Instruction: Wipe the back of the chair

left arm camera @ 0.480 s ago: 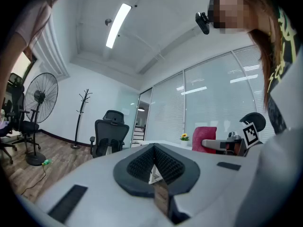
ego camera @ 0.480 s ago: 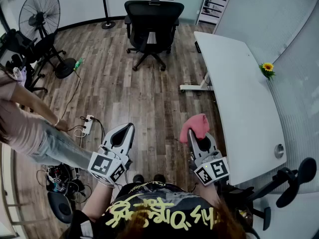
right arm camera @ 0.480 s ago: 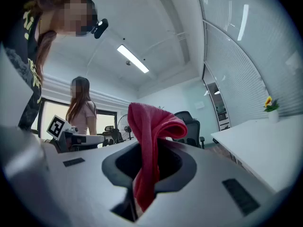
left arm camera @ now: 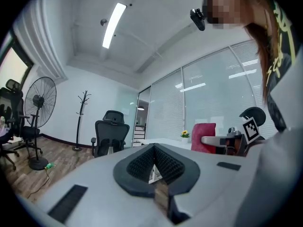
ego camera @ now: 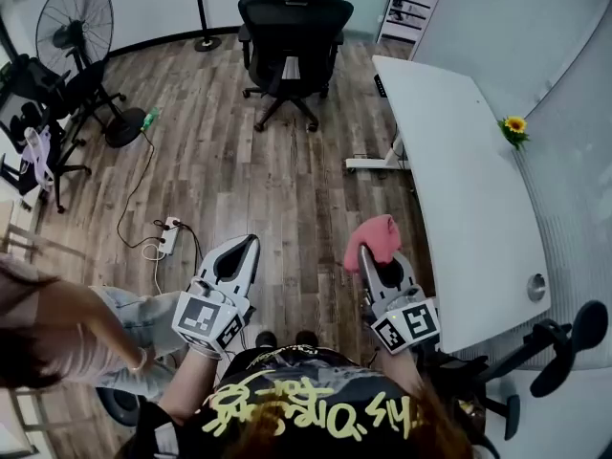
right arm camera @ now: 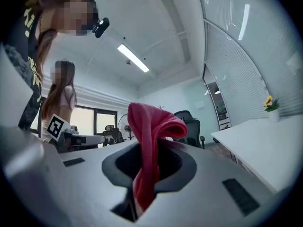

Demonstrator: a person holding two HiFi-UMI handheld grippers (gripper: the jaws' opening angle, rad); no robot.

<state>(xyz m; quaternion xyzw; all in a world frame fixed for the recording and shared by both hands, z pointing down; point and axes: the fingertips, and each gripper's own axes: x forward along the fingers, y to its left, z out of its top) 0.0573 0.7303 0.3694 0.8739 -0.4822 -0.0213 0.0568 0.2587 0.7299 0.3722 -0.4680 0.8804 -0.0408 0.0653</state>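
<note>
We count two grippers, one red cloth, one black office chair, one white desk, one sunflower, one floor fan and one other person.

Our left gripper (ego camera: 251,242) sits at 7 o'clock in the head view. Its jaws are pressed together with nothing between them, and in the left gripper view (left arm camera: 154,148) the ribbed black pads meet along a single line.

Our right gripper (ego camera: 369,258) sits at 5 o'clock. Its jaws are clamped on the red cloth (ego camera: 375,234). In the right gripper view the cloth (right arm camera: 147,126) is soft and folded, rising from between the jaws and curling over at the top.

The office chair (ego camera: 295,29) stands at 12 o'clock, well apart from both grippers. It has a mesh back, a headrest, armrests and a star base on castors. Its back faces away from us.

The floor (ego camera: 239,175) is grey-brown wood plank. The desk (ego camera: 459,194) runs along 2 o'clock, smooth, with rounded corners. The sunflower (ego camera: 514,127) stands just beside the desk's far edge.

The fan (ego camera: 75,27), round and wire-caged, is at 10 o'clock. The other person (ego camera: 76,338) bends in at 8 o'clock, near our left gripper.
</note>
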